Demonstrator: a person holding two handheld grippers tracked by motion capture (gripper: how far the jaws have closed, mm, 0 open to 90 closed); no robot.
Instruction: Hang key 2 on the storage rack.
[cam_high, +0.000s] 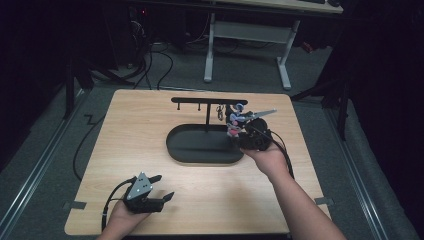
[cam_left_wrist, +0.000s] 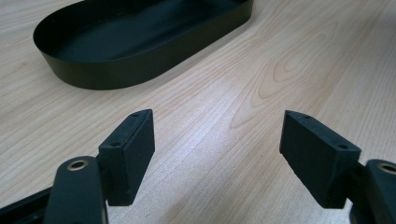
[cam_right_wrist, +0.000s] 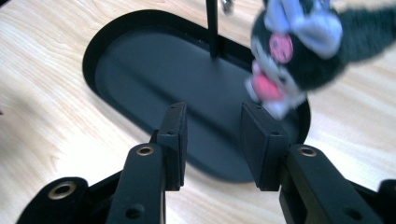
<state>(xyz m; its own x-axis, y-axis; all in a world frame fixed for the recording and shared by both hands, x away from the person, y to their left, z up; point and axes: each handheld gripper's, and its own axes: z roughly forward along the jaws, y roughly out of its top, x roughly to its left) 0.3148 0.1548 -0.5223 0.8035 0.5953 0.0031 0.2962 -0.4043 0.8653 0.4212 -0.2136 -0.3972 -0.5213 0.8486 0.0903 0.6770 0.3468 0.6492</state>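
Right gripper view: plush charm (cam_right_wrist: 292, 56) hanging above oval tray (cam_right_wrist: 140, 70).

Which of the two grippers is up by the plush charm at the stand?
The right gripper, beside the black plush charm over the oval tray's right end. The left gripper sits open near the table's front edge, nothing between its jaws.

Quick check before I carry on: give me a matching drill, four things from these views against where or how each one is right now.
Things:
1. left gripper
2. right gripper
3. plush toy
4. oval tray

States:
A. black, low-walled, nothing lying on its floor
B. jaws wide apart over bare wood, near the table's front edge
C. hanging in the air above the tray's right end
D. jaws apart with nothing between them, just below the toy

Pairs: 1-B, 2-D, 3-C, 4-A
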